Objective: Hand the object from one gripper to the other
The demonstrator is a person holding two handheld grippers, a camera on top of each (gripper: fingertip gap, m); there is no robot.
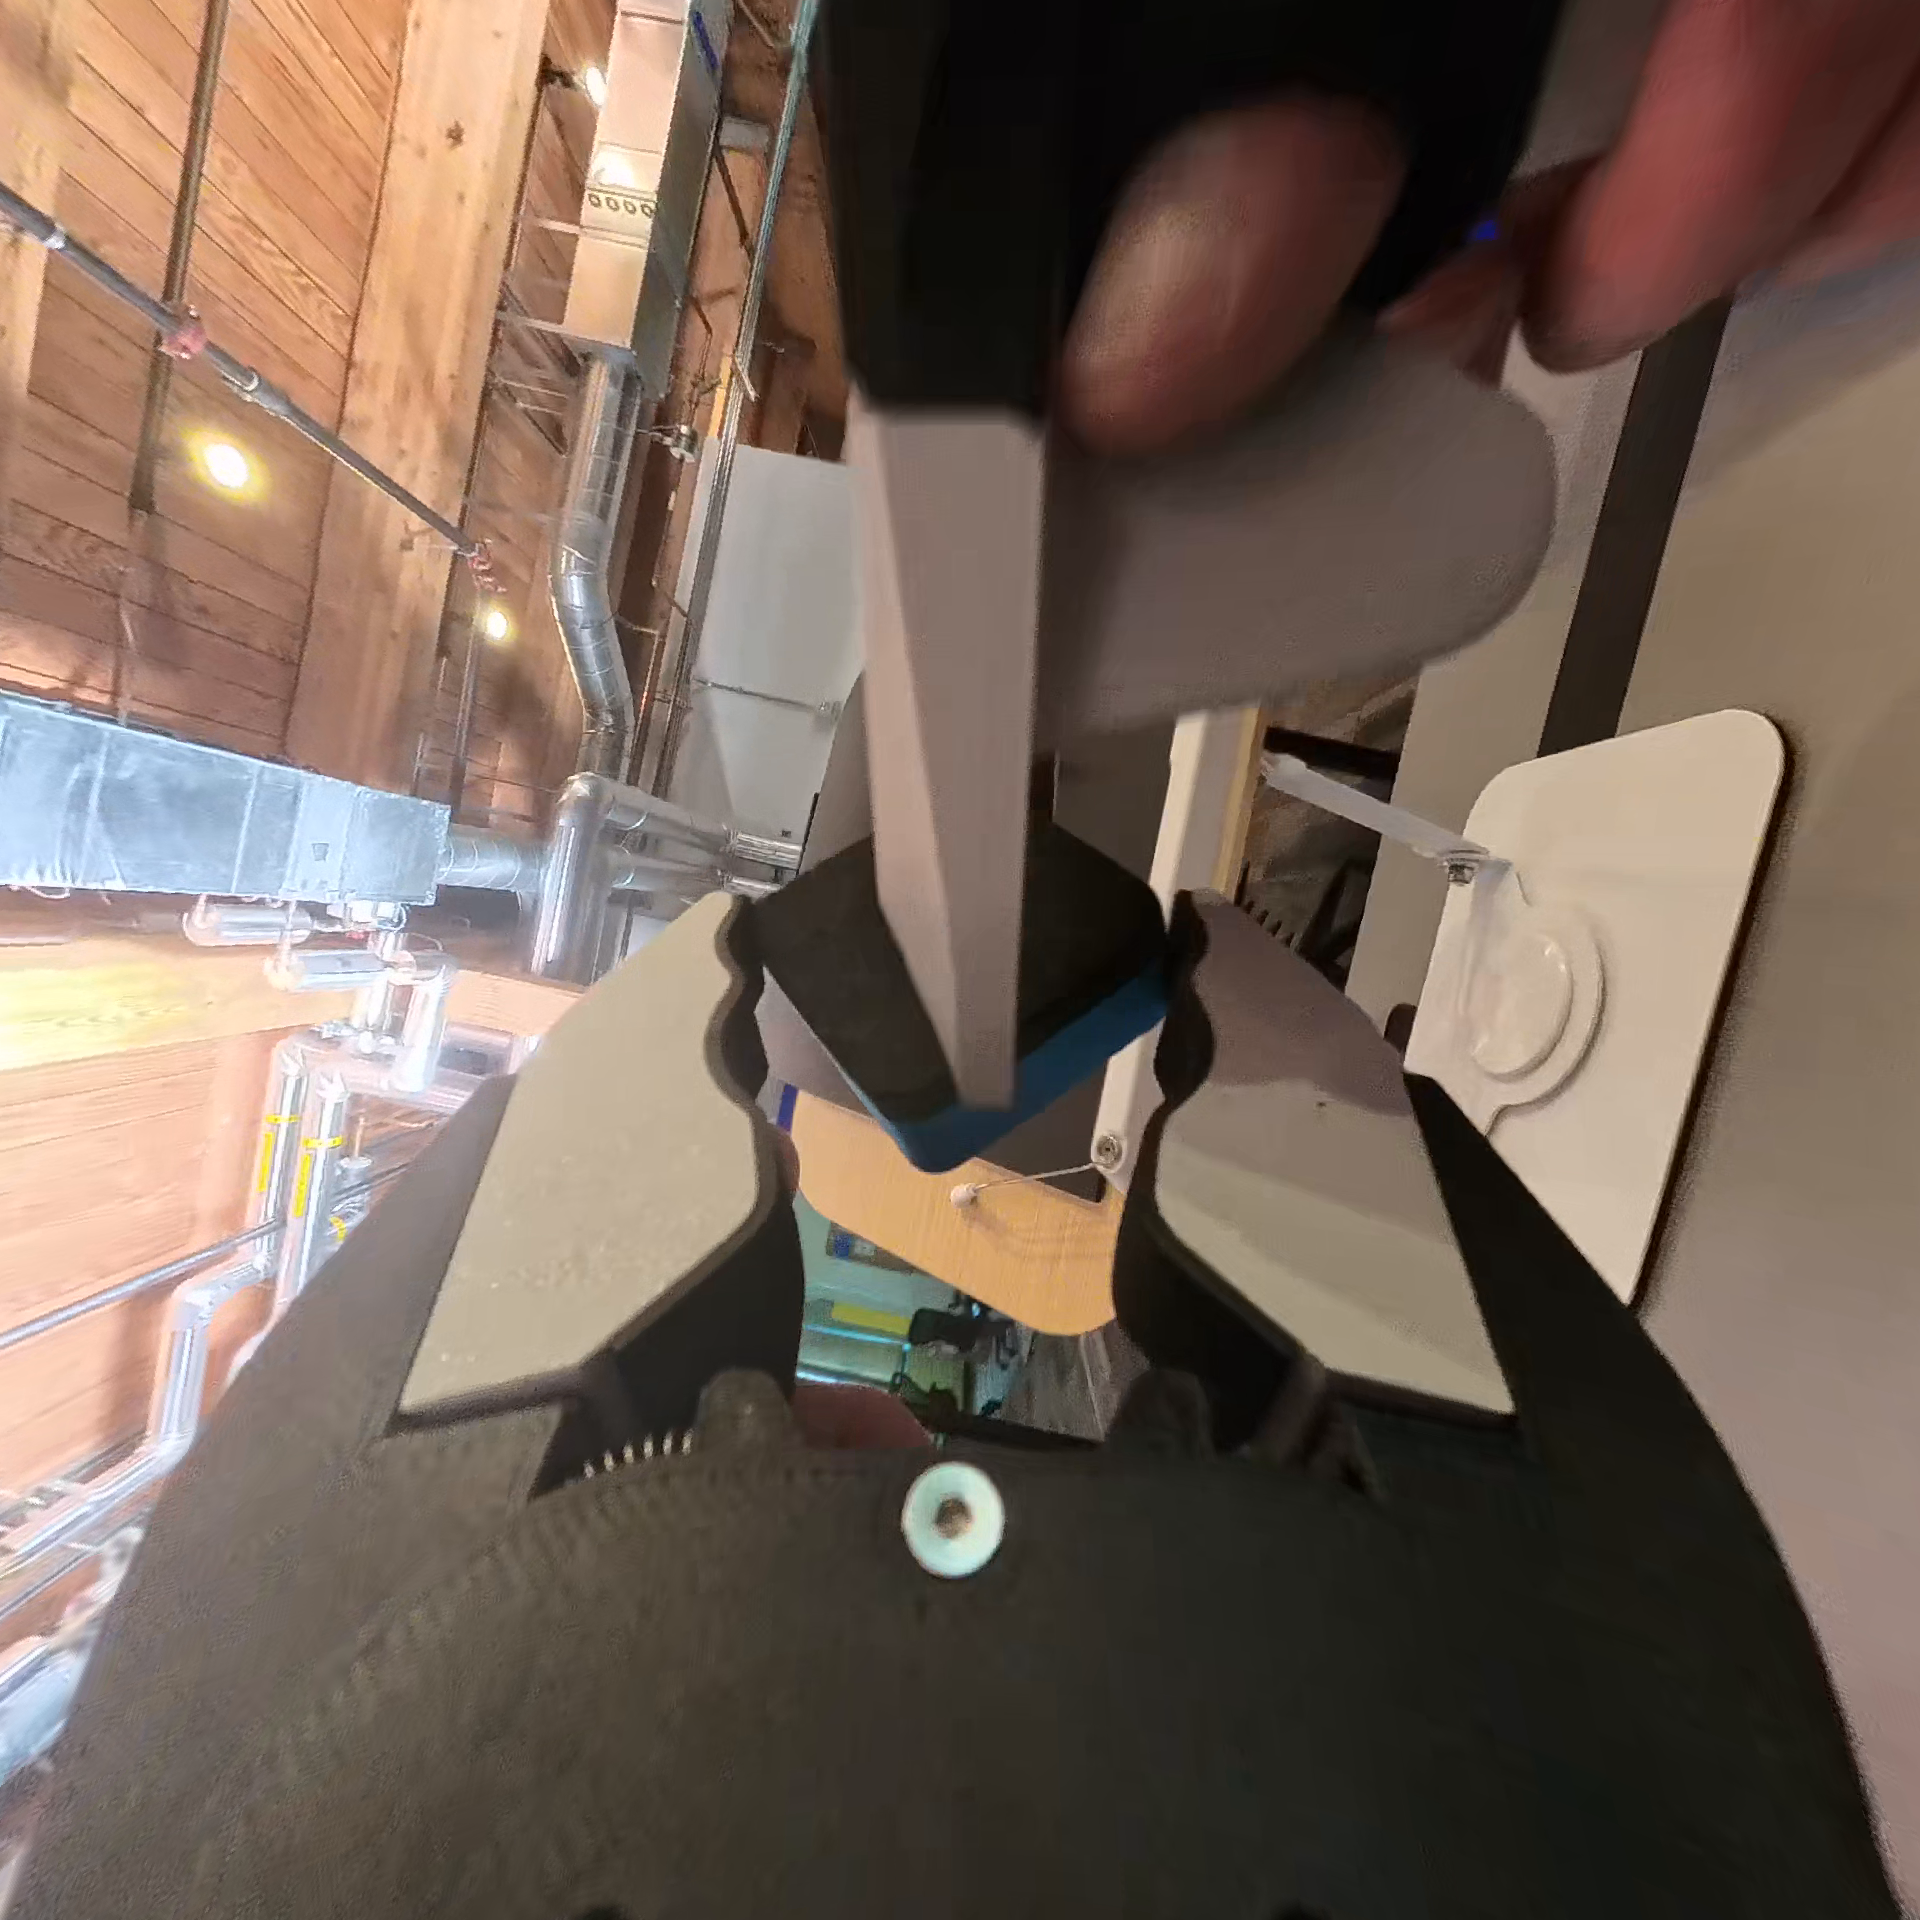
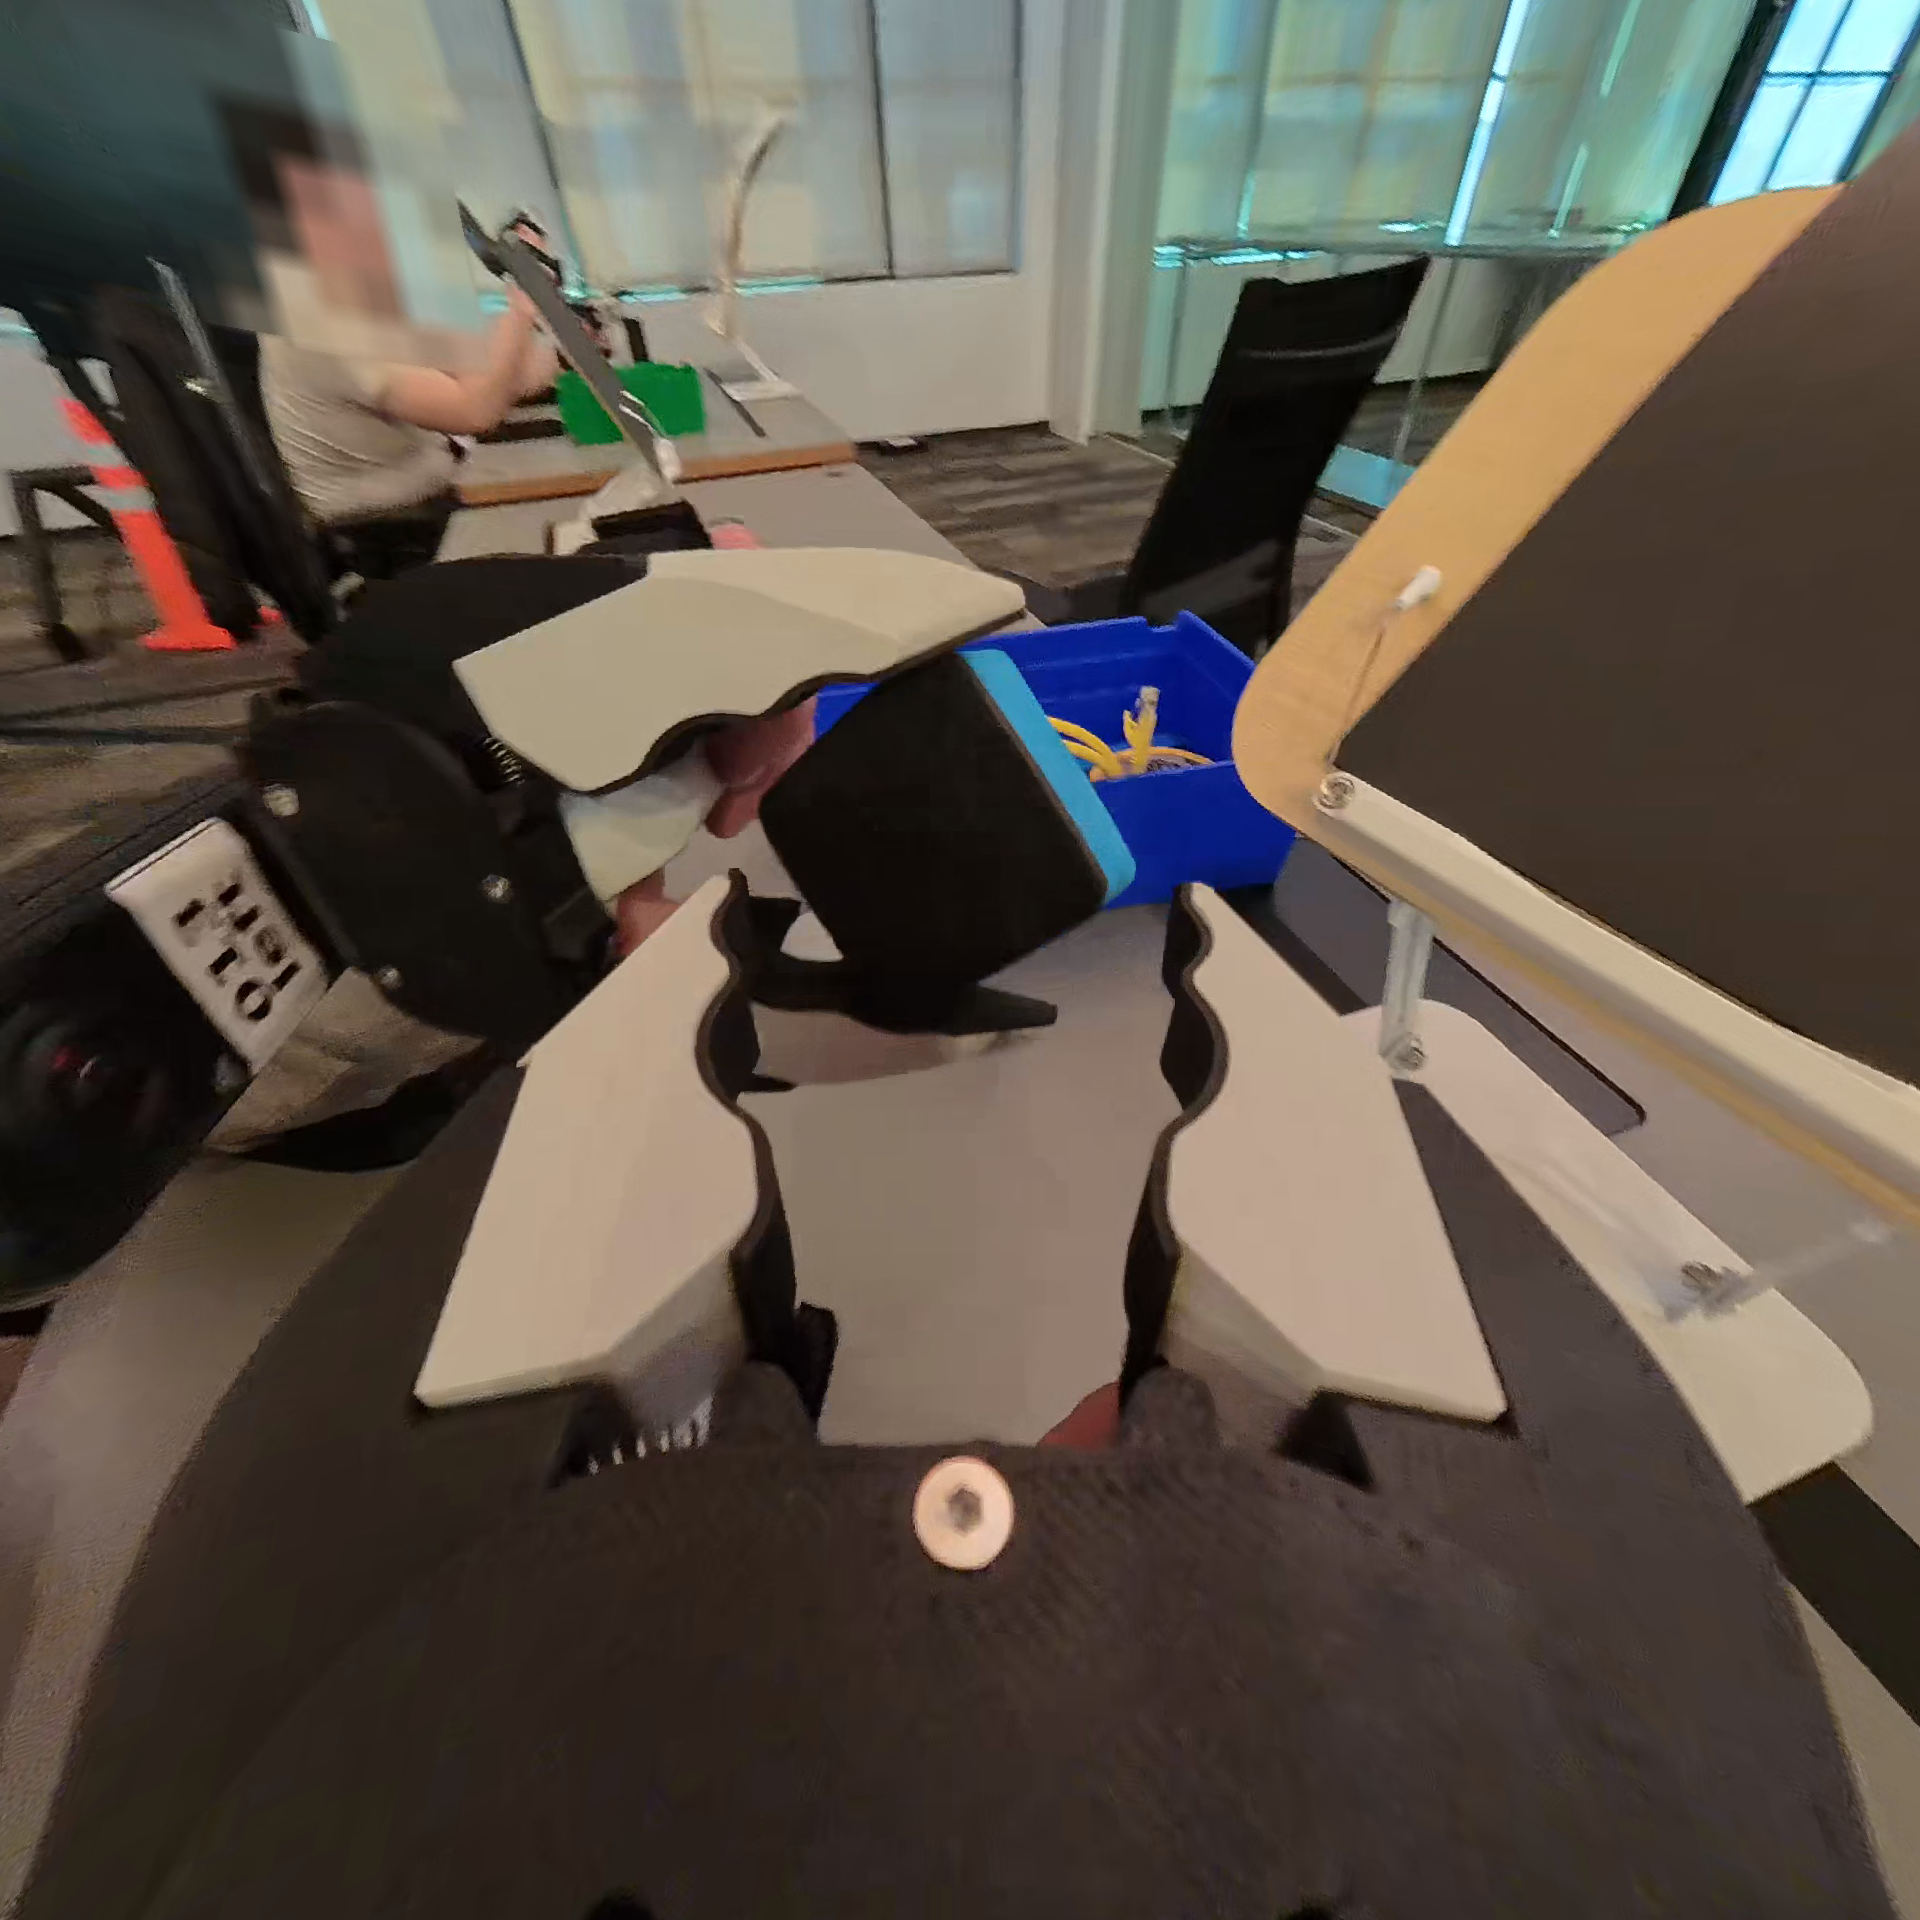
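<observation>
A black block with a blue edge (image 1: 831,977) sits pinched between the tips of my left gripper (image 1: 956,935), which is shut on it. In the right wrist view, the left gripper (image 2: 1029,805) reaches in from the left and holds the block (image 2: 925,842) above the grey table (image 2: 956,1247). My right gripper (image 2: 956,904) is open, its tips on either side of the block's near end. In the left wrist view one of its grey fingers (image 1: 951,779) lies across the block's black face. A hand shows at the top of that view.
A blue bin (image 2: 1174,831) with yellow cable stands behind the block. A dark board with a wooden edge (image 2: 1662,623) leans on a white base (image 2: 1662,1299) at right. A black chair (image 2: 1268,436), an orange cone (image 2: 156,540) and a seated person (image 2: 353,416) are farther back. The grippers are tip to tip, or close to it.
</observation>
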